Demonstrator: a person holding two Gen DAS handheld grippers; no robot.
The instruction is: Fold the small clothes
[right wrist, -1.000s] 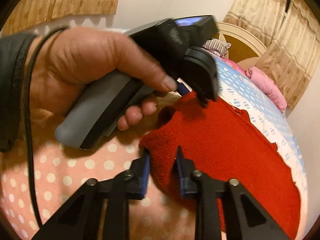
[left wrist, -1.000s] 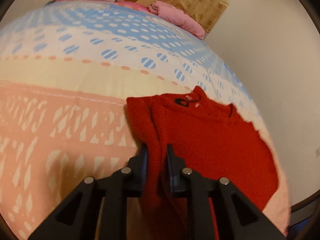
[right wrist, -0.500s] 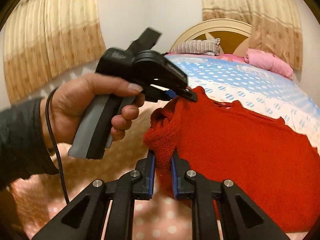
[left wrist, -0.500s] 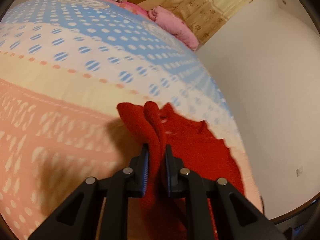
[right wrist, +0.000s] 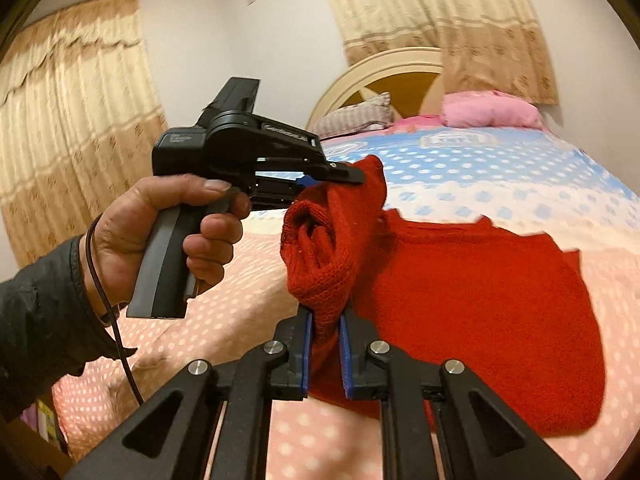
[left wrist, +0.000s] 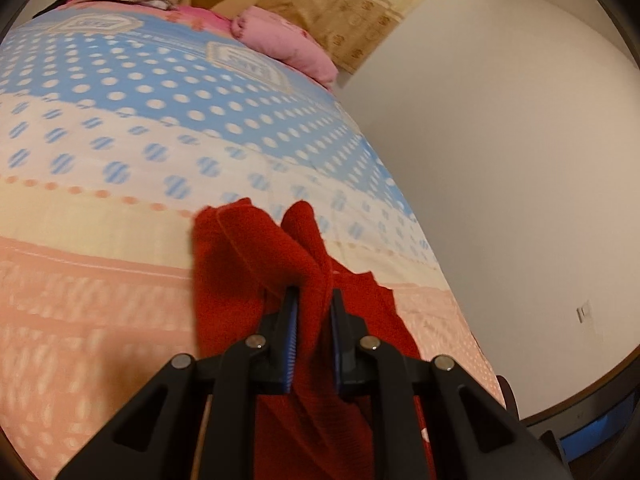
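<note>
Sweater: I count one red sweater (right wrist: pixel 460 296) – its edge lifted, the rest on the bed (left wrist: pixel 120 152).
Tongs: my left tongs (left wrist: pixel 313 336) and right tongs (right wrist: pixel 325 350) – both clamped on it.
Hidden: its lower part, cut off.

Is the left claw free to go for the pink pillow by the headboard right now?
Probably not: the left claw is shut on a raised fold of the red sweater, and the pink pillow lies at the bed's far end.

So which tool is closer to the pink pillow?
Left. The left tool pinches the red sweater farther up the bed, toward the pink pillow. The right tool, whose jaws have just been closing on the sweater's near edge, sits behind it.
</note>
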